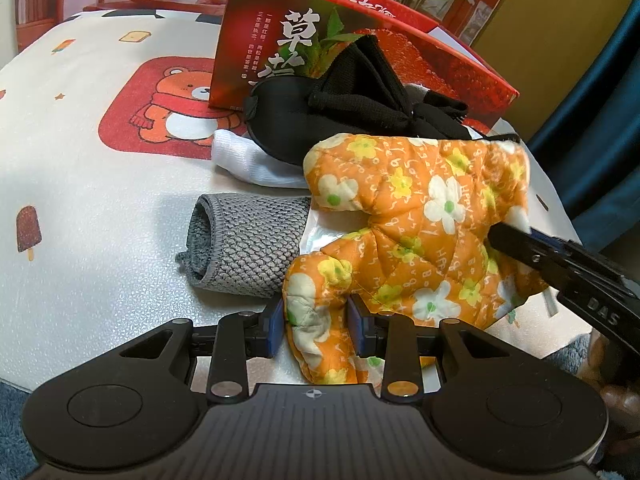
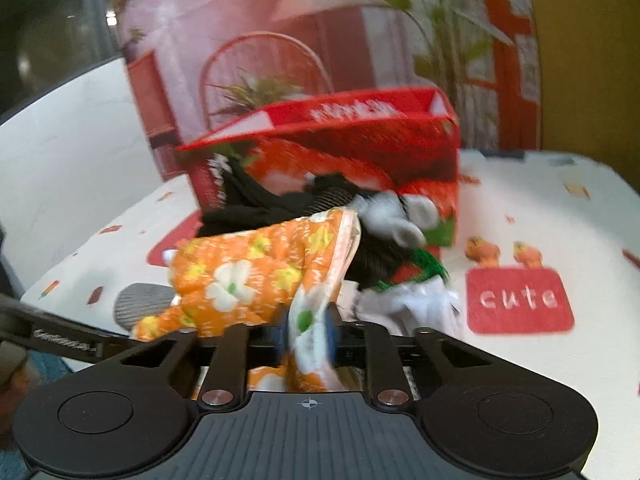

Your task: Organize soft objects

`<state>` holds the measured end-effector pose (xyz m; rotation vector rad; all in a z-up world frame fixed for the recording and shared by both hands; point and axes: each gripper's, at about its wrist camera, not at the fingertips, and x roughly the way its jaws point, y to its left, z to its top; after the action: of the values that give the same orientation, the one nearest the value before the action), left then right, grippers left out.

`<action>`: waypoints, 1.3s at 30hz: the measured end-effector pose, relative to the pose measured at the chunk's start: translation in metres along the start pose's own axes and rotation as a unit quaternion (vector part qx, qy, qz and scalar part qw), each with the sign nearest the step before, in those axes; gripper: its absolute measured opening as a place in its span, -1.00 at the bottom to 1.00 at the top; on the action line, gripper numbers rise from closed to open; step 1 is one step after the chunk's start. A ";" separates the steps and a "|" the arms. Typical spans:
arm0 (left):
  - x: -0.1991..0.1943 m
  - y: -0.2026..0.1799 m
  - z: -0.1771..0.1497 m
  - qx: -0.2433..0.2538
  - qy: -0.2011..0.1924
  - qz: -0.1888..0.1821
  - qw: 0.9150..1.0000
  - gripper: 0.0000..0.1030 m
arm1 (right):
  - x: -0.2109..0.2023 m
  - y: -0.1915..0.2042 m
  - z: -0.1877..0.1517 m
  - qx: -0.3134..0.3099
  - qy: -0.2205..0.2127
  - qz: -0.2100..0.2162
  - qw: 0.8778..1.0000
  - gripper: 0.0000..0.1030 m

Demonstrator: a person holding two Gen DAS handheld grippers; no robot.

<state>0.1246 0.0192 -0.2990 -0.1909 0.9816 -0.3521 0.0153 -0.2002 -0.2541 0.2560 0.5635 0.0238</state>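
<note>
While the left hand-held gripper (image 1: 316,330) clenches the thumb end of the orange floral oven mitt (image 1: 416,232), the left wrist view shows the mitt lying on the counter (image 1: 80,200), beside a rolled grey cloth (image 1: 248,244) and in front of black fabric (image 1: 360,92), a white sock (image 1: 256,160) and the red box (image 1: 360,44). In the blurred right wrist view, the right hand-held gripper (image 2: 306,338) grasps the mitt's cuff edge (image 2: 312,320); the red box (image 2: 360,144) stands behind.
</note>
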 end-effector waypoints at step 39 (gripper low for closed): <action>-0.080 -0.024 0.017 0.052 -0.150 -0.012 0.987 -0.62 | -0.028 0.015 0.033 -0.025 -0.060 0.038 0.997 -0.76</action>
<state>0.0933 0.0271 -0.2196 -0.1555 0.6626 -0.3834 0.0100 -0.1957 -0.2083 0.2285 0.4328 0.0961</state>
